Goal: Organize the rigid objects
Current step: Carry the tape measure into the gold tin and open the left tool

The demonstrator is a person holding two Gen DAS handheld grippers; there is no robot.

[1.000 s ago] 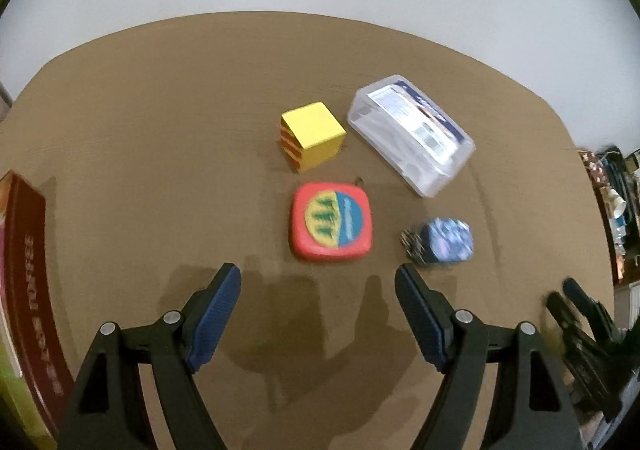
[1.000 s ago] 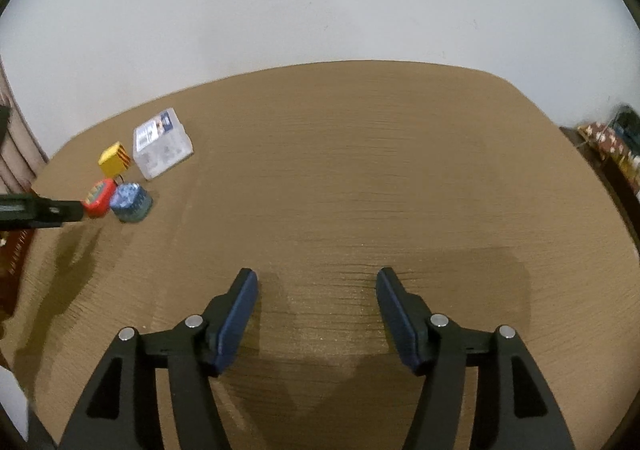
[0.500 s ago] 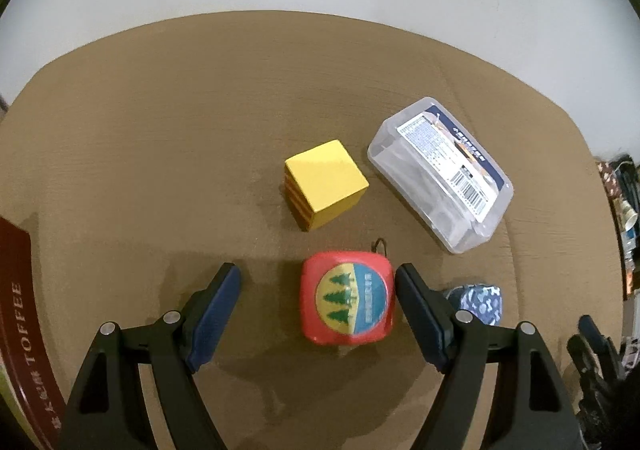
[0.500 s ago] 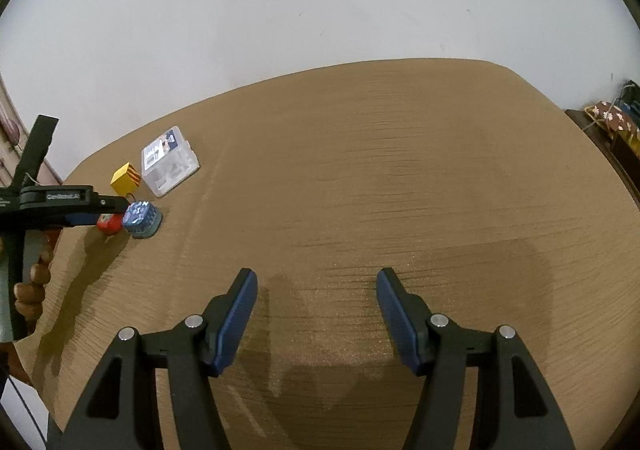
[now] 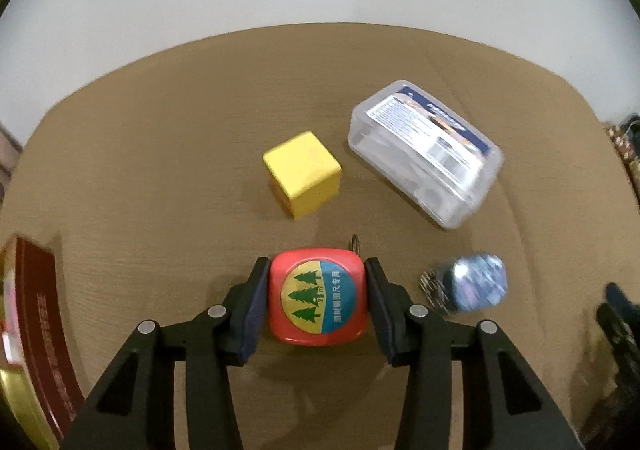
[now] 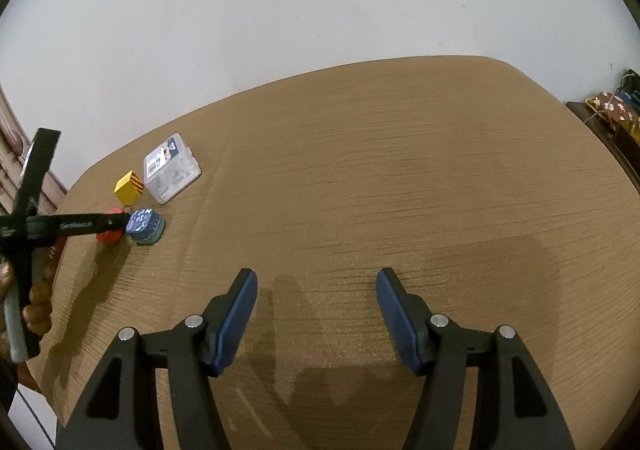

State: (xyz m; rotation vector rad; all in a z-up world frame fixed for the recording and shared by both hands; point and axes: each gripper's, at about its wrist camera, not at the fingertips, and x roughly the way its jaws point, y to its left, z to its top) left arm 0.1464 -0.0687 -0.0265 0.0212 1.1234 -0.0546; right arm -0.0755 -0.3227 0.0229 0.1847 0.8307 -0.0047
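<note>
The left gripper [image 5: 316,298] has come forward and closed: half a second ago its fingers [image 5: 254,310] stood wide apart with the red tape measure [image 5: 318,296] loose between them, now both pads press its two sides. So the grasp seems made, and the lifting can probably begin. The tape measure still lies on the counter [image 5: 160,169], deep between the fingers, its small metal ring pointing away to the far side. Near it on the right sits a blue patterned object [image 5: 474,286], blurred. Farther away stands the yellow cube [image 5: 304,171], and right of that the clear plastic case [image 5: 426,151]. The right gripper [image 6: 316,310] hovers well apart over bare counter, its fingers apart and holding nothing.
</note>
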